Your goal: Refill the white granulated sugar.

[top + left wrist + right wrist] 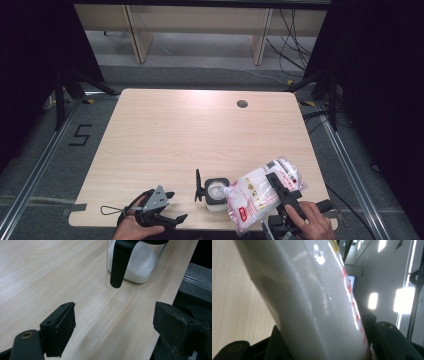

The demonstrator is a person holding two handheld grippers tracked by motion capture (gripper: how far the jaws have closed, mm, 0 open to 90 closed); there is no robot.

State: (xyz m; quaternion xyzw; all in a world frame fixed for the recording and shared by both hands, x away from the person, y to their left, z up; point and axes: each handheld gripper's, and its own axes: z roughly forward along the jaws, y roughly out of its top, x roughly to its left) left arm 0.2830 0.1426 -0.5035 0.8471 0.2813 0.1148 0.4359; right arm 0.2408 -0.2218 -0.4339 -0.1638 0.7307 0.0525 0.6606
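Observation:
A square clear jar holding white granules stands near the table's front edge, its black lid hinged up on the left side. My right gripper is shut on a plastic bag of white granules with red print. The bag is tilted, its lower corner at the jar's mouth. In the right gripper view the bag sits between both jaws of the right gripper. My left gripper rests open at the front left of the jar. In the left gripper view the left gripper holds nothing, and the jar and lid stand ahead.
The light wooden table has a round cable hole at the back right. Wooden shelf legs and cables lie on the floor beyond. Dark curtains flank both sides.

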